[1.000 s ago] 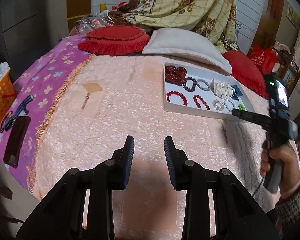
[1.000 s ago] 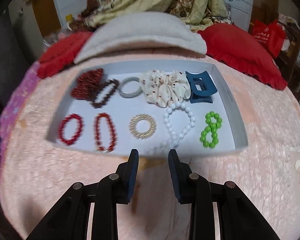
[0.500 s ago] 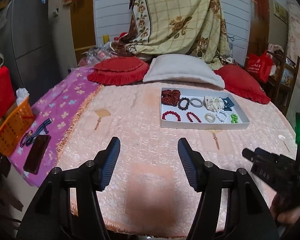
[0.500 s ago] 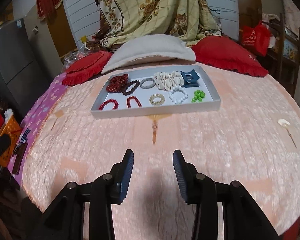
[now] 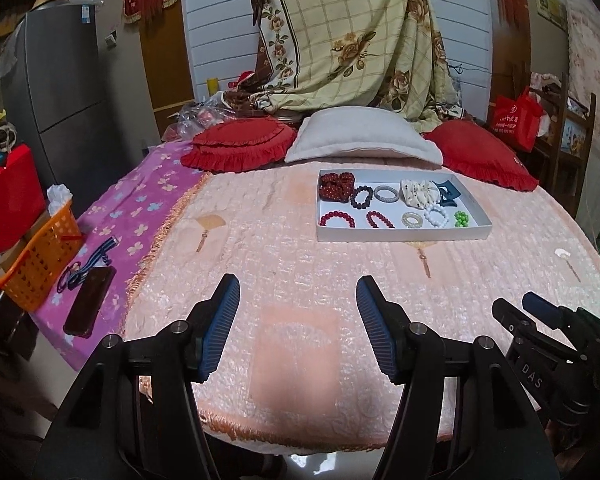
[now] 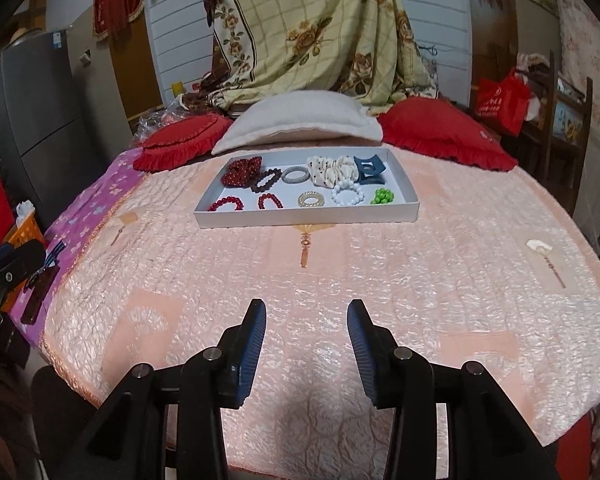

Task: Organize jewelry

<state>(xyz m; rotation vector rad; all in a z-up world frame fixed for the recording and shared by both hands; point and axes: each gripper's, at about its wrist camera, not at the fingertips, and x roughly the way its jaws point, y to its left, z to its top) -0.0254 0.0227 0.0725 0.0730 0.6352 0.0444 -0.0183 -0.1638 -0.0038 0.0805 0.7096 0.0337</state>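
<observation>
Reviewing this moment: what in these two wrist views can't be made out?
- Left view: right gripper is cut by the right edge, so its jaws can't be read there.
- Right view: left gripper is only a dark piece at the left edge.
- Both views: the tray's near wall hides the bottoms of the front-row bracelets.
- Both views: the white pillow hides the bed behind it.

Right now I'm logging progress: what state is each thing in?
Left gripper: jaws open, empty.
Right gripper: jaws open, empty.
Tray: lidless, flat on the bed, jewelry laid out inside.
Claw clip: in the tray, beside the scrunchie.
Phone: screen dark.
</observation>
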